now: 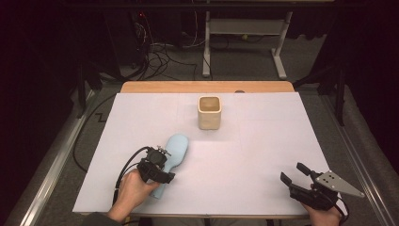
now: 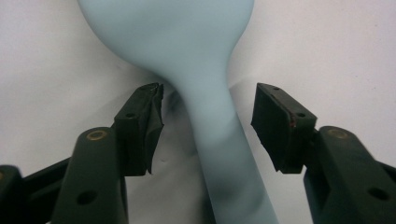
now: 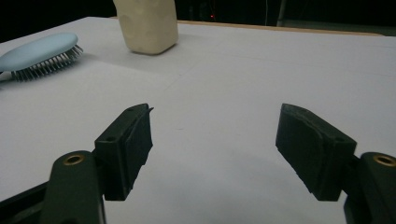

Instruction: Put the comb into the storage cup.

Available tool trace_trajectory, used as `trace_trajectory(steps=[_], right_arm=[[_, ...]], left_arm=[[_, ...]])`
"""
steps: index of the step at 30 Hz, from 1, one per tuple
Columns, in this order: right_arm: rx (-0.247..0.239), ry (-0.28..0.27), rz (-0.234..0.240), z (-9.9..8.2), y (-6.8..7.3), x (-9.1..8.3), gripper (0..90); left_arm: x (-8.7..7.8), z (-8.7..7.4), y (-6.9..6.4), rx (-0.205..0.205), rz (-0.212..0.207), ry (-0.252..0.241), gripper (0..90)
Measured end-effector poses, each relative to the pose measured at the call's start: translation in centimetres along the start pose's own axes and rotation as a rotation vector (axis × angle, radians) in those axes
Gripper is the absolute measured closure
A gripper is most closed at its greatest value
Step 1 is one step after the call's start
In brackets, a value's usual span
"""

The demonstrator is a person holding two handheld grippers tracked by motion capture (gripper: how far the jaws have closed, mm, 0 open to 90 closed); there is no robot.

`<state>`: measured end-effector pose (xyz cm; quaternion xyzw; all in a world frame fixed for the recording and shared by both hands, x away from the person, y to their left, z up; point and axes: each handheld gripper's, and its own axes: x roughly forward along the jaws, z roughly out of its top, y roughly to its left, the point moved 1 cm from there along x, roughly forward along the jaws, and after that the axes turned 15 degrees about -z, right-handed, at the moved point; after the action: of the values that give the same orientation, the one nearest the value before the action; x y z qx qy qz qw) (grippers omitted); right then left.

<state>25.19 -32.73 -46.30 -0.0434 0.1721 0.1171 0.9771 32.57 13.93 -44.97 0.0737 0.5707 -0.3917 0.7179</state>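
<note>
Clearly the pale blue hairbrush (image 1: 173, 153) lies on the white desk (image 1: 263, 155), bristles down, at about eight o'clock from the beige cup (image 1: 209, 112). It looks like light, stiff plastic, smooth and likely a bit slippery. Its narrow handle, just below the head, is the natural hold. The left gripper (image 2: 208, 121) straddles that handle, jaws open with a gap on each side, not pinching. The right gripper (image 1: 295, 172) rests at five o'clock, jaws open and empty.

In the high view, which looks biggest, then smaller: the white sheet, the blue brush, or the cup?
1. White sheet
2. Blue brush
3. Cup, though it stands farther off, so brush and cup are close.
</note>
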Motion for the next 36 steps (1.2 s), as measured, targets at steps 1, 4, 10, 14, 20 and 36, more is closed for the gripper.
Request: trace_trajectory(steps=[1,4,10,14,20,36], right_arm=[[0.001,0.001,0.0,0.0,0.01,-0.01,27.8],[0.0,0.001,0.0,0.0,0.01,0.0,27.8],[0.003,-0.005,0.003,0.01,0.01,-0.02,27.8],[0.004,-0.003,0.004,0.01,0.02,-0.01,27.9],[0.005,-0.004,0.005,0.01,0.02,-0.01,27.8],[0.005,-0.002,0.002,0.01,0.03,0.01,27.8]], left_arm=[[0.1,0.02,-0.02,-0.002,-0.002,0.005,45.3],[0.23,0.06,-0.08,0.005,0.008,0.018,49.9],[0.13,0.06,0.02,0.007,0.004,0.022,57.2],[0.2,0.12,-0.12,0.016,0.009,0.03,60.1],[0.14,0.12,-0.04,0.019,0.013,0.032,62.8],[0.09,0.21,0.17,0.016,0.015,0.025,67.6]])
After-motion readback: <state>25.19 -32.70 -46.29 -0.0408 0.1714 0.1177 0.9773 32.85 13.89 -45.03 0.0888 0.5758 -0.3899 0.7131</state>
